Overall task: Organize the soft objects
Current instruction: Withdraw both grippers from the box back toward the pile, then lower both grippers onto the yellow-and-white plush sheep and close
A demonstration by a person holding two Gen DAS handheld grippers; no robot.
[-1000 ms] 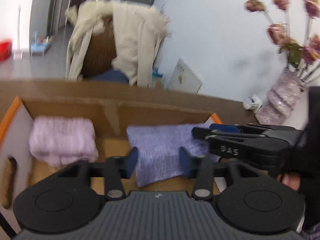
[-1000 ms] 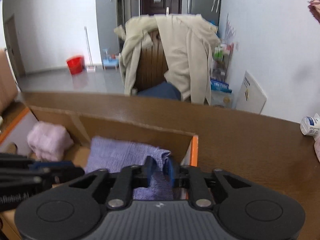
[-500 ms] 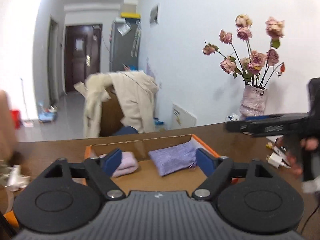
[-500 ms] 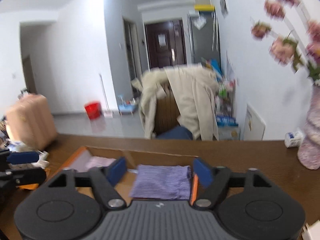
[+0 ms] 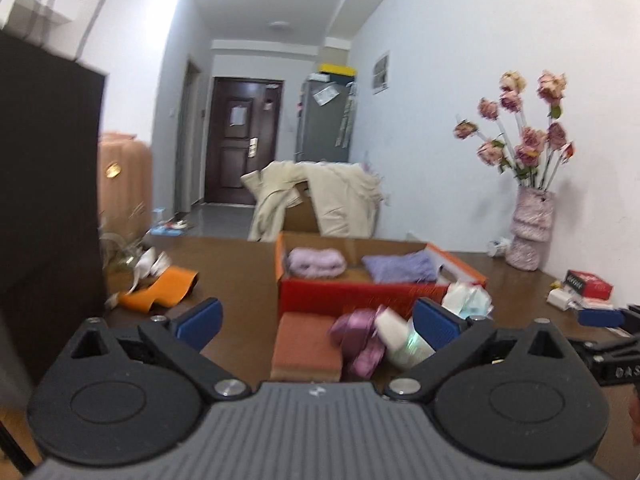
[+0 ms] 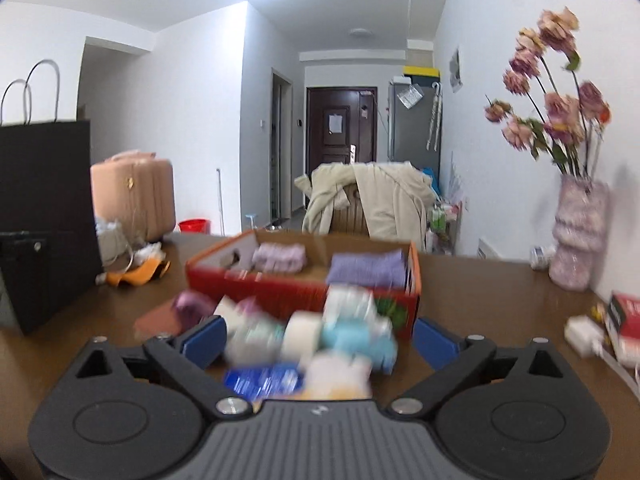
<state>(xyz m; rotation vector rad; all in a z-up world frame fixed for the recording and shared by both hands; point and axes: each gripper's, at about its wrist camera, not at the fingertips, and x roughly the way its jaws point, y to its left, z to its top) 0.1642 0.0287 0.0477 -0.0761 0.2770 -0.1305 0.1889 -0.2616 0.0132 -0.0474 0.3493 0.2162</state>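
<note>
A red cardboard box (image 5: pixel 360 292) stands on the brown table, with a folded pink towel (image 5: pixel 316 262) on its left and a folded purple cloth (image 5: pixel 400 268) on its right. In front of it lie a rust-coloured folded cloth (image 5: pixel 306 344), a magenta cloth (image 5: pixel 360 340) and a white roll (image 5: pixel 400 340). My left gripper (image 5: pixel 318 318) hovers short of this heap, its jaws opening wide with nothing pressed between them. My right gripper (image 6: pixel 319 338) is also opening, above a blurred pile of white and light-blue soft things (image 6: pixel 340 332), well back from the box (image 6: pixel 256 284).
A tall black paper bag (image 5: pixel 48 184) stands at the left. An orange object (image 5: pixel 160 292) lies beside it. A vase of flowers (image 5: pixel 530 232), a red-and-white packet (image 5: pixel 588 284) and a white charger sit at the right. A coat-draped chair (image 5: pixel 320 200) stands behind the table.
Both grippers have pulled back from the box, and their jaws have gone from nearly shut to wide apart. The purple cloth now lies in the box.
</note>
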